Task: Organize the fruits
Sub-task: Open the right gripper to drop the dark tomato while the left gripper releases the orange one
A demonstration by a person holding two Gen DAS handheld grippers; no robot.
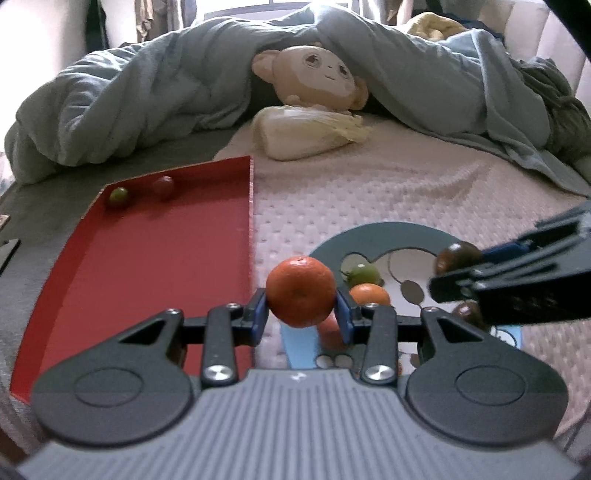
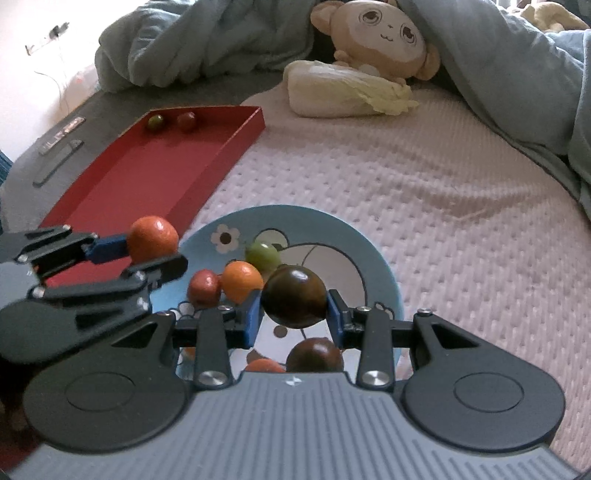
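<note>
My left gripper (image 1: pixel 301 310) is shut on an orange tangerine (image 1: pixel 301 291), held above the near left rim of a blue cartoon plate (image 1: pixel 380 230); it also shows in the right wrist view (image 2: pixel 153 238). My right gripper (image 2: pixel 293 314) is shut on a dark brown-green tomato (image 2: pixel 294 295) above the plate (image 2: pixel 373 254). On the plate lie a green fruit (image 2: pixel 263 255), an orange tangerine (image 2: pixel 242 280), a red fruit (image 2: pixel 204 288) and another dark tomato (image 2: pixel 314 354). A red tray (image 1: pixel 159 258) to the left holds a green fruit (image 1: pixel 118 196) and a red fruit (image 1: pixel 162 186) at its far end.
All rests on a pale textured mattress (image 2: pixel 461 192). A cabbage (image 2: pixel 343 90) and a plush monkey (image 2: pixel 384 33) lie at the back under a blue-grey duvet (image 1: pixel 147 92). Small dark objects (image 2: pixel 57 162) lie on the grey sheet left of the tray.
</note>
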